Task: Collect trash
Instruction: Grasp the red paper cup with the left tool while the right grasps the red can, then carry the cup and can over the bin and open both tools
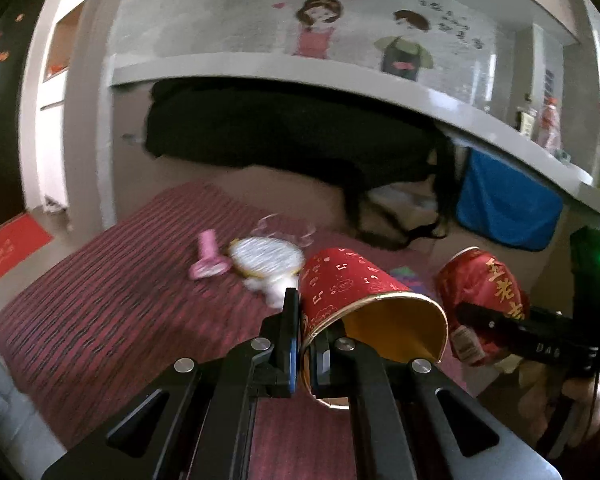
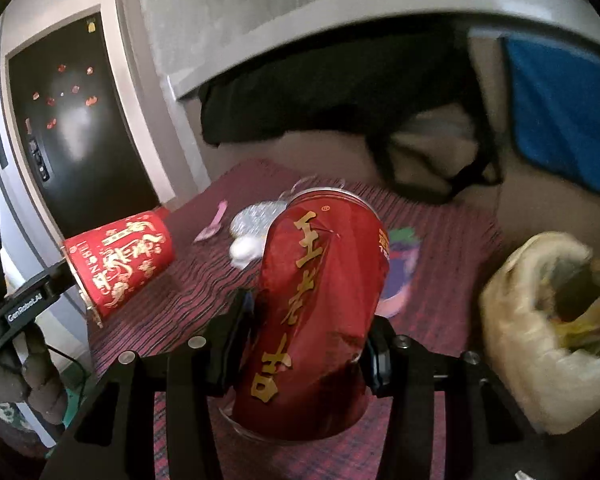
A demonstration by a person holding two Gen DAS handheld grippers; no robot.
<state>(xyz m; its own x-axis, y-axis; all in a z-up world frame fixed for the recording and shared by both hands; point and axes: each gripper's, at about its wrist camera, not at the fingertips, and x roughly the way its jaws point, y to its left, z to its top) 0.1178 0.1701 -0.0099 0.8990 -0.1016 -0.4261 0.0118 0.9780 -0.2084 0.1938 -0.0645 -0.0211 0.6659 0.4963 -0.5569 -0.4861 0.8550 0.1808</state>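
The left gripper (image 1: 306,344) pinches the rim of a red paper cup (image 1: 352,292), one finger outside the wall and one inside the yellow-lined mouth, so the cup hangs tipped on its side above a dark red striped mat (image 1: 100,312). The right gripper (image 2: 304,344) clamps a crumpled red drink can (image 2: 320,300) with gold characters across its dented middle, the can standing tilted between the fingers and lifted clear of the mat. Cup and can are held near each other, apart. Left behind on the mat, beyond the cup, lie a pink plastic piece (image 1: 208,258), a round silvery foil wrapper (image 1: 266,258) with a white wad beside it, and a scrap of clear plastic (image 1: 284,228); a purple-and-pink wrapper (image 2: 400,276) lies flat behind the can. To the right of the can sits an open pale plastic bag (image 2: 540,332) with rubbish inside. Farther back, black fabric (image 1: 280,136) hangs under a white counter (image 1: 300,70), beside a blue cloth (image 1: 504,204).
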